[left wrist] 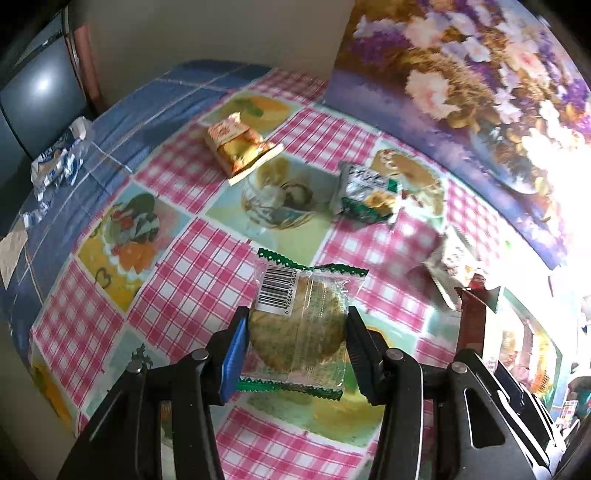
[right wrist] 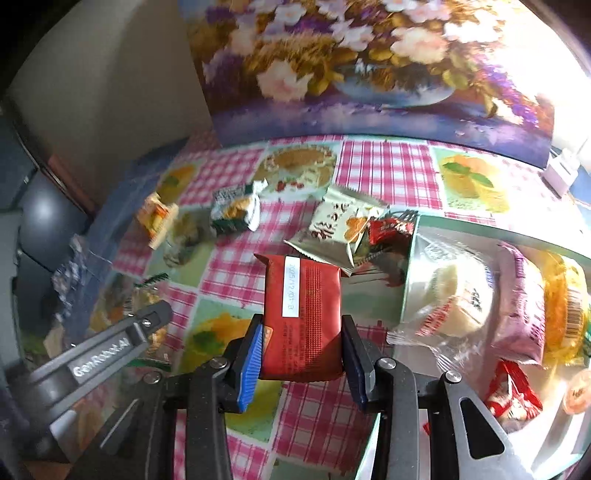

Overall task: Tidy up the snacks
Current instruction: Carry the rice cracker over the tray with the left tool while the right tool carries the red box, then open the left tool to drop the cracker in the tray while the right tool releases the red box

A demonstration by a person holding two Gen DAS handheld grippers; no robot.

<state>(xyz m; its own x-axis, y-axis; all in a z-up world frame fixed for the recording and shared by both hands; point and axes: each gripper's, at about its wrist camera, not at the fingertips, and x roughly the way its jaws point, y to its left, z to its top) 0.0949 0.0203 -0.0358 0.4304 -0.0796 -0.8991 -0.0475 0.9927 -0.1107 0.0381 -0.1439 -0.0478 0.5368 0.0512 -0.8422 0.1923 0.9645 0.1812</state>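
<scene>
A pink checked cloth (left wrist: 192, 258) with printed dessert panels covers the desk, and over at its far left edge a blue plaid cloth (left wrist: 147, 99) shows. Behind it a big flower painting (right wrist: 351, 62) leans against the beige wall (left wrist: 207, 33). A white charger (right wrist: 561, 171) sits at the painting's right corner.

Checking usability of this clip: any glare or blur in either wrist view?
Left wrist: the right edge is blown out white, far packets are smeared, but the cracker is sharp. Right wrist: glare at upper right, blurred tray contents, crisp red packet.
</scene>
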